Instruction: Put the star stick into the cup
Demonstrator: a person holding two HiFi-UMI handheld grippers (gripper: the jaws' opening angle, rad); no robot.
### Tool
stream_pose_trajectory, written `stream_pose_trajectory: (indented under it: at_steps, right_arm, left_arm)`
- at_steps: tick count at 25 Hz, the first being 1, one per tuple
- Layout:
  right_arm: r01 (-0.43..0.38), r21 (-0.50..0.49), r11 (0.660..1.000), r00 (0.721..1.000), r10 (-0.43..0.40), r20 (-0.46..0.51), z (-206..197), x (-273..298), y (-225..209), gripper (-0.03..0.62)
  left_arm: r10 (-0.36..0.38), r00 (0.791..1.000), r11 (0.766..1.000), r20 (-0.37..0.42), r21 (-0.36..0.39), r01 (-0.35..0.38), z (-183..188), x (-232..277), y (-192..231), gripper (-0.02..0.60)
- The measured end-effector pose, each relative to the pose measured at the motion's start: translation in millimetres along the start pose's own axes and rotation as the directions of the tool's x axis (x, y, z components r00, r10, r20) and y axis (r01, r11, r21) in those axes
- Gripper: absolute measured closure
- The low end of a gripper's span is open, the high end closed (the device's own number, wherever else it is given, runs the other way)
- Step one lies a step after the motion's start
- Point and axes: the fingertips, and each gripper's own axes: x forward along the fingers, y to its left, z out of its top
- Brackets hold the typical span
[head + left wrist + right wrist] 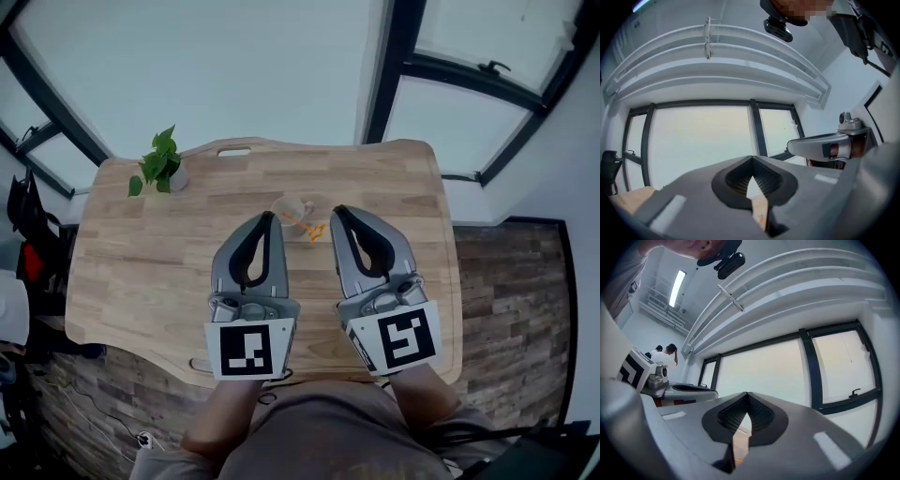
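a: where's the star stick (315, 231) right now?

b: it looks to be lying on the worktop (141, 272), a small orange thing just beside the clear cup (292, 212) on the cup's right. it's too small to tell if it touches the glass. the cup stands upright near the middle, well apart from the plant (159, 161) in the far left corner.

a: and the claws?

b: the left claw (269, 218) and the right claw (337, 212) both hover above the wood with the cup and stick between their tips. in each gripper view the jaws meet at the tip with nothing held between them, so both are closed and empty.

a: so the step in hand is the pick-up?

b: i'd say so, and it isn't begun. the right claw sits nearer the stick, so i'd use that one. part its jaws first, then come down so they straddle the thin shaft across its length, not along it.

a: what's the risk?

b: a thin stick flat on wood can skid or roll away. close gently and low, and keep the tips off the cup, since a light cup could tip. the left claw could steady the cup if needed.
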Motion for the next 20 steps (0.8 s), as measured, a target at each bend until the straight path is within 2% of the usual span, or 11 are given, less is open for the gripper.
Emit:
stream_pose_trajectory:
  at_steps: [8,20]
  right_arm:
    - [0.023,-0.021,1.000,0.999,-0.023,0.038,17.1,-4.7,-5.7,0.568]
    - [0.030,-0.015,0.999,0.999,-0.029,0.037,12.9,0.5,-8.5,0.568]
  left_arm:
    - [-0.004,0.999,1.000,0.043,0.020,0.003,20.4,-1.5,-5.2,0.581]
    - [-0.006,0.999,1.000,0.038,0.019,0.005,17.0,3.3,-1.5,0.581]
